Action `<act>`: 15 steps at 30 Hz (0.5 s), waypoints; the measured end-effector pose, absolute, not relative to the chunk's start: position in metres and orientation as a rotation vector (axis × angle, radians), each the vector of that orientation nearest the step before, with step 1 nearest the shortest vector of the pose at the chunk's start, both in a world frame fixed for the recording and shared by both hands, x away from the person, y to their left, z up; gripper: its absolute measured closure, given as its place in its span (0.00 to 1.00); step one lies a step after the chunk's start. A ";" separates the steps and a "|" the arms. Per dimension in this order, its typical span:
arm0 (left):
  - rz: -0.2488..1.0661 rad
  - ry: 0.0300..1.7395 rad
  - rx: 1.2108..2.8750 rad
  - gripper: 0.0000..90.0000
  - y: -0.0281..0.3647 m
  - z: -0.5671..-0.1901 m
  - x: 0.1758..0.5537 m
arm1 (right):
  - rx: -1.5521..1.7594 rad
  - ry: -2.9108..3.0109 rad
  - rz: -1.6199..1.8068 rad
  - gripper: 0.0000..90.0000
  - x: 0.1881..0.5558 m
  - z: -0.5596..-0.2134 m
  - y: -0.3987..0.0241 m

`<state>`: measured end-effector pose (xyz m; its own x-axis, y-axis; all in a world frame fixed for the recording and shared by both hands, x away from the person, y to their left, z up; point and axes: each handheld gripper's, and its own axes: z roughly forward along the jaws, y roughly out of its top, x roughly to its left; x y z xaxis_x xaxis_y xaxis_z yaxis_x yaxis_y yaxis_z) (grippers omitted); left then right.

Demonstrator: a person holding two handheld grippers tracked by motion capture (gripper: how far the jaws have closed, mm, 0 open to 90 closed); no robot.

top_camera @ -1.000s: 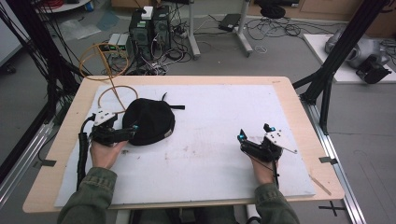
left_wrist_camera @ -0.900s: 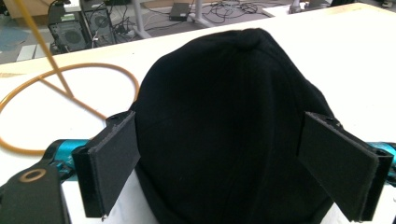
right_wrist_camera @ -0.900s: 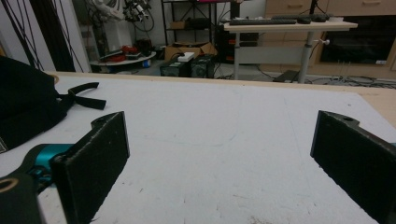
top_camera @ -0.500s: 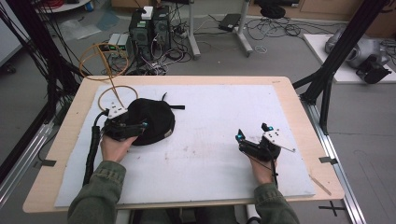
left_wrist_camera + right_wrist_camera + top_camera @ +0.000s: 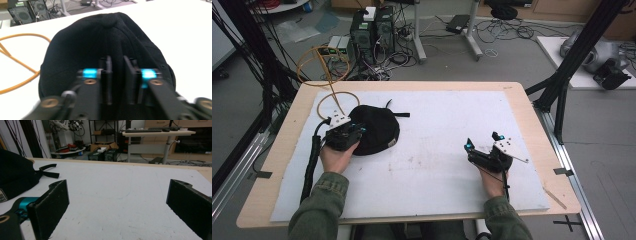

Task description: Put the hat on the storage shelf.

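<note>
One black cap [image 5: 374,129] lies left of centre on the desk [image 5: 512,92]. The left gripper [image 5: 354,132] has just closed its jaws, pinching the cap's fabric. The right gripper [image 5: 482,142], lower right, stands with jaws wide apart.

The setting is a laboratory: beyond the left gripper [image 5: 354,131] computer towers [image 5: 373,31] stand amid floor cables [image 5: 507,30], black frame struts [image 5: 574,55] flank the white-covered table [image 5: 512,90], and workbenches [image 5: 157,131] stand behind.
</note>
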<state>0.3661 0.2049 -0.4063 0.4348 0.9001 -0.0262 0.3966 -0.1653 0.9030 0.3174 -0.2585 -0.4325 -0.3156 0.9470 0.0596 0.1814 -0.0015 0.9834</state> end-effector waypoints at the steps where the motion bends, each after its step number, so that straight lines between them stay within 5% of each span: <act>1: 0.685 1.124 1.755 0.96 0.206 -0.406 0.365 | 1.195 1.573 1.381 0.04 0.317 -0.433 -0.259; 15: 0.760 1.100 1.756 0.97 0.205 -0.405 0.362 | 1.194 1.567 1.373 0.04 0.317 -0.433 -0.261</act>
